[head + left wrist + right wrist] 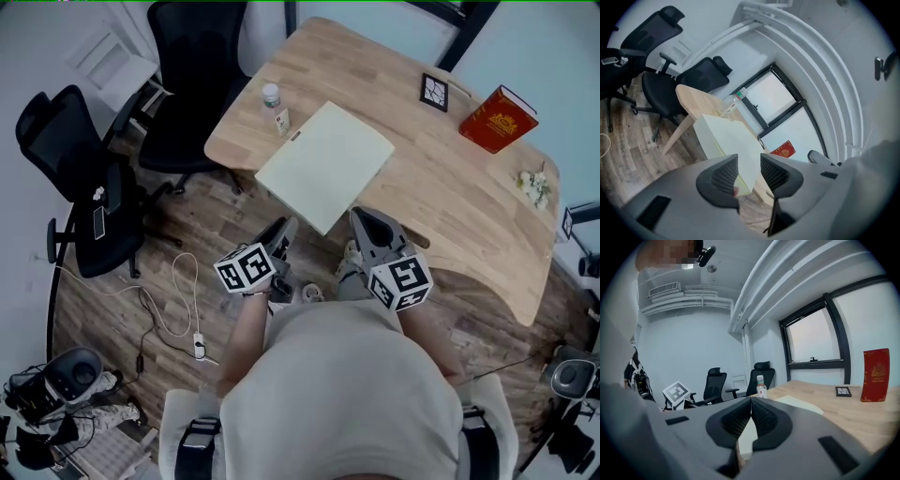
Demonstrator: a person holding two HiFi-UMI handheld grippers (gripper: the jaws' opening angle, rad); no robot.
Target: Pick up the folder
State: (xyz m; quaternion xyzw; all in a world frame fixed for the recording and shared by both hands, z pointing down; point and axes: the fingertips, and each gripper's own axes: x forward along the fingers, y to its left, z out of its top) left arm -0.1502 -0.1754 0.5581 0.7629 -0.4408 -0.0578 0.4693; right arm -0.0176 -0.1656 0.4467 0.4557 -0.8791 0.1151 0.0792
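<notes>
The folder (pixel 323 164) is laid flat on the table (pixel 450 187), its near corner hung past the table's 6 o'clock edge in the head view. It is not gripped yet. The left gripper (pixel 283 232) is held at 9 o'clock of that corner, jaws a little apart with nothing pressed between them. The corner is only lined up beyond the gap. The right gripper (pixel 366 223) is held at 3 o'clock of it, jaws closed together, empty. Approach is judged in hand. The left jaws should be levelled with the overhang, one passed over and one under, and driven well in before closing. Otherwise the folder may be shoved up the table.
</notes>
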